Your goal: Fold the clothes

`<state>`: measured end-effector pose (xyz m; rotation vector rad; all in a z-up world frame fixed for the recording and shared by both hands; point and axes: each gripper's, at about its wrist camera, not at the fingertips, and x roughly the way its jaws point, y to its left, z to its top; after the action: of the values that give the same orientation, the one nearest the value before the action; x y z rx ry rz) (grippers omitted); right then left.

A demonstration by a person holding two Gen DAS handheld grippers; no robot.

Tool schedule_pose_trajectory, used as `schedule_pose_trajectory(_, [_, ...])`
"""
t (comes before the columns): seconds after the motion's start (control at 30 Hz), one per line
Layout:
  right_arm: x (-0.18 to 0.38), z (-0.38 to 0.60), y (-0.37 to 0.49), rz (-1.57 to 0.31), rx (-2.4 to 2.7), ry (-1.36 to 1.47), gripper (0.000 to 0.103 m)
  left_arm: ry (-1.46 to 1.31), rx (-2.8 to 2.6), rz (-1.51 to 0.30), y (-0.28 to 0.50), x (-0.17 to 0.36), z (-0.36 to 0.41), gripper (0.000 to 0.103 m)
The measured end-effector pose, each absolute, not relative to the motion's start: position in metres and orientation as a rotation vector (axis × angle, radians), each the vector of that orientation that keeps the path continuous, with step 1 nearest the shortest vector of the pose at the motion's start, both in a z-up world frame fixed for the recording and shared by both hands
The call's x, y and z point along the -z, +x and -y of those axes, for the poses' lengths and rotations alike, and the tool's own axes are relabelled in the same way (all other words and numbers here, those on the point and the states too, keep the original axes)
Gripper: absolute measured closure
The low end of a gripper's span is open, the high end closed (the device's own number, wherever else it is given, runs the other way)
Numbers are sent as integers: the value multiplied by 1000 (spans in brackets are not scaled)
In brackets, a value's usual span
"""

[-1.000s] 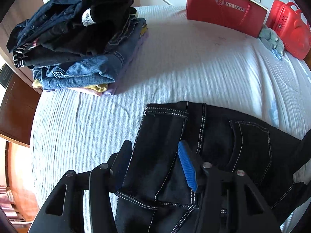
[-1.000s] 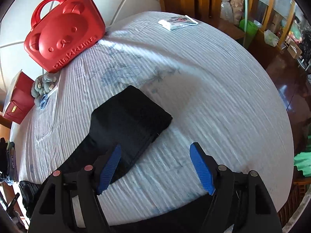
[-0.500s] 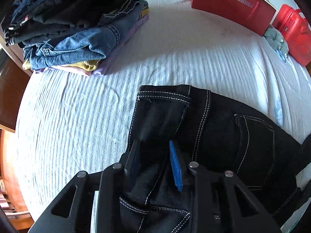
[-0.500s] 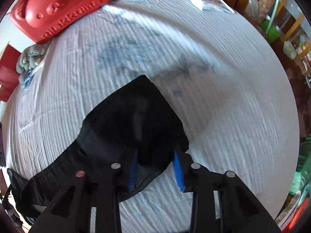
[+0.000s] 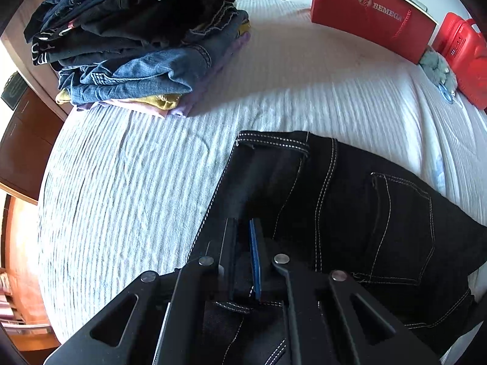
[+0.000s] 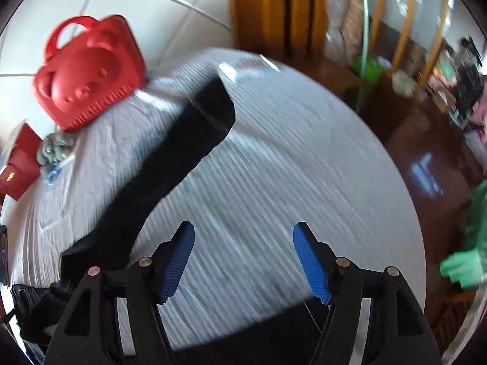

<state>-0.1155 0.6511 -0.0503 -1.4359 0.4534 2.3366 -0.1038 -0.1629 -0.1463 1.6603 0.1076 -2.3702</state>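
Note:
Black jeans [image 5: 350, 200] with white stitching lie on the white bed [image 5: 137, 182], waistband to the left and a back pocket facing up. My left gripper [image 5: 242, 225] is shut on the denim just below the waistband, and the cloth fills the narrow gap between its pads. In the blurred right wrist view, a black trouser leg [image 6: 188, 140] stretches away up the bed [image 6: 289, 167] toward its far edge. My right gripper [image 6: 242, 234] hovers to the right of that leg over bare sheet. Its jaws are opening and nothing is between them.
A stack of folded clothes [image 5: 143, 45] sits at the bed's far left corner. A red paper bag [image 5: 371, 18], a grey plush [image 5: 438, 67] and a red bear-faced case [image 6: 88, 73] line the wall side. The bed's edge drops to a wooden floor [image 6: 426, 152] on the right.
The left gripper closed onto the jeans near the waistband. The right gripper shut on the leg's end, then let go and swung right; the leg now lies stretched out.

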Motion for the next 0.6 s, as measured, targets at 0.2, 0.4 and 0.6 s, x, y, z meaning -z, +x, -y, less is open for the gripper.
schedule_pose_trajectory(0.2, [45, -649, -125, -544, -2356, -1470, 36, 1671, 2378, -106, -102, 146, 162, 95])
schedule_pose_trajectory(0.4, [61, -619, -150, -348, -2374, -1601, 34, 1612, 2375, -132, -93, 134, 173, 93])
schedule_pose_trajectory(0.6, [86, -671, -164, -477, -2250, -1602, 34, 1571, 2332, -151, -93, 135, 193, 91])
